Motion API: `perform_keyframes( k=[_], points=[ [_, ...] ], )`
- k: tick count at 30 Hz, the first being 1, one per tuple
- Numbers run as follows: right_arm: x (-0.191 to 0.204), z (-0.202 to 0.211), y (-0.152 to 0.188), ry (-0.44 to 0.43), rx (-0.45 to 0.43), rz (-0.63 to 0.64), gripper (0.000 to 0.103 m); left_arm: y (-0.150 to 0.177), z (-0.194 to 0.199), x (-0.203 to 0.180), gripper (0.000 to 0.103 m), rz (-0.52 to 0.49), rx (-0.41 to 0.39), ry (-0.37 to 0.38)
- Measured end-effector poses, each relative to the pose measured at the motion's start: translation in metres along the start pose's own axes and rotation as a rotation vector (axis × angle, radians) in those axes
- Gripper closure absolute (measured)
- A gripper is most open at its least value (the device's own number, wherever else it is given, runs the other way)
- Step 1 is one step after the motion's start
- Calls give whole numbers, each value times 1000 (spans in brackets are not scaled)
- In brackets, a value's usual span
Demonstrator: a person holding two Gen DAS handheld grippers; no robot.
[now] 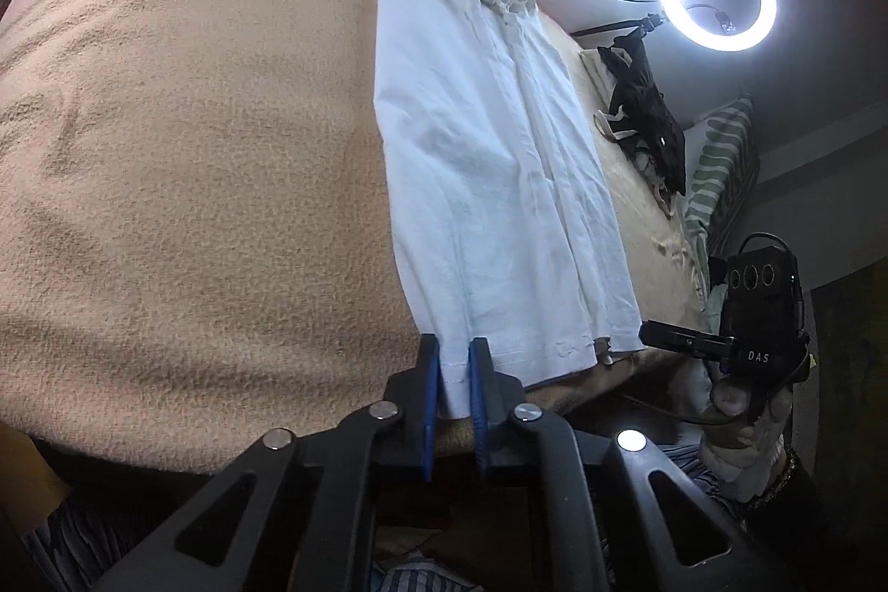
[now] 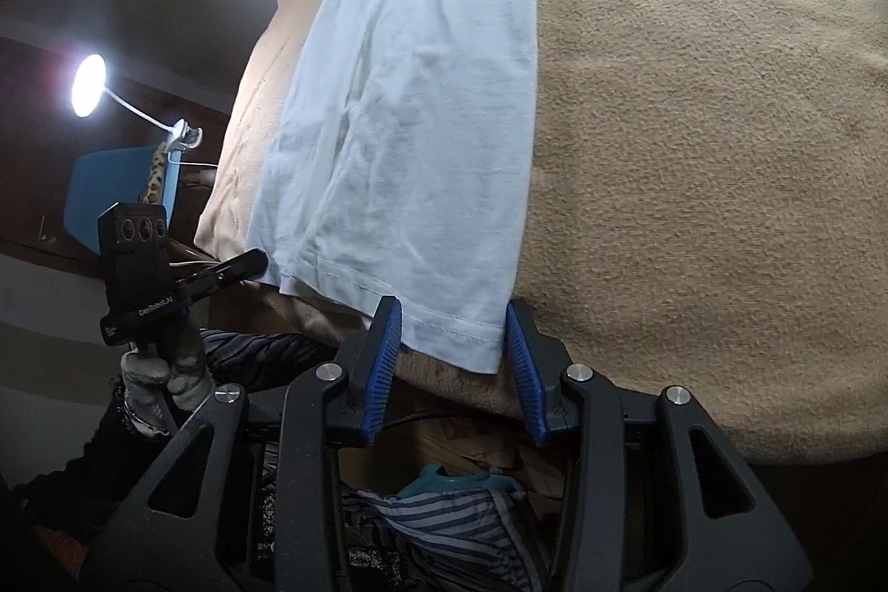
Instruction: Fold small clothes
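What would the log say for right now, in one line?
step: grasp hem corners | left tool: nearly closed around white garment hem corner | right tool: open, straddling other corner | garment flat on tan blanket
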State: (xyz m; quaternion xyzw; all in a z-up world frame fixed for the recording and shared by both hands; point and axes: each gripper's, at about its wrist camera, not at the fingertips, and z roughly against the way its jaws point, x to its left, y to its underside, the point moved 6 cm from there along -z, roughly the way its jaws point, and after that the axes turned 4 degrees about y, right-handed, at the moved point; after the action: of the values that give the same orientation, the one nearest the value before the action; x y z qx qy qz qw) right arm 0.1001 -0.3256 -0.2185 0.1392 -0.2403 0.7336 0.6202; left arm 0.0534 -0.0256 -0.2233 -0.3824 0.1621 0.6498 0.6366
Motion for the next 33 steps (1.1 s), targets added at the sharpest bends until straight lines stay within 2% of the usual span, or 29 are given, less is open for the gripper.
perform_keyframes(
  k=[1,2,3,10,14,16,18,22,23,24,25,27,32,33],
  points=[
    [0,-2,0,-11,5,-8,77,0,1,-1,98,-2,-3,4],
    [-1,-5,1,-24,18,-22,91,-1,3,-3,98,-4,-6,13],
    [-1,-6,0,-22,15,-29,93,-2,4,-5,98,-8,-10,19],
    [7,18,2,-68,-41,-43,99,-4,32,-25,99,-73,-71,27],
    [3,3,10,-22,4,-22,99,1,28,-26,99,-119,-61,-14],
    [-7,-11,13,-9,43,-56,99,4,19,-15,100,-85,-40,-24],
    [-8,-8,11,-16,35,-58,100,7,13,-5,100,-36,-30,-11],
    [-1,5,6,-21,-15,-11,99,6,16,-2,100,-28,-38,-3],
    [0,7,4,-27,-21,-9,98,5,18,-2,100,-34,-39,-5],
    [-1,7,2,-31,-16,-17,90,5,18,-3,100,-38,-39,-5],
    [-2,7,1,-37,-15,-24,71,5,18,-3,100,-41,-37,-6],
    [-8,9,0,-58,-27,-61,51,5,18,-2,100,-43,-34,-4],
    [-7,-1,-2,-95,-14,-73,51,5,14,1,100,-34,-22,-3],
    [-5,-1,-3,-94,-15,-70,53,5,13,0,100,-33,-20,-3]
  ],
)
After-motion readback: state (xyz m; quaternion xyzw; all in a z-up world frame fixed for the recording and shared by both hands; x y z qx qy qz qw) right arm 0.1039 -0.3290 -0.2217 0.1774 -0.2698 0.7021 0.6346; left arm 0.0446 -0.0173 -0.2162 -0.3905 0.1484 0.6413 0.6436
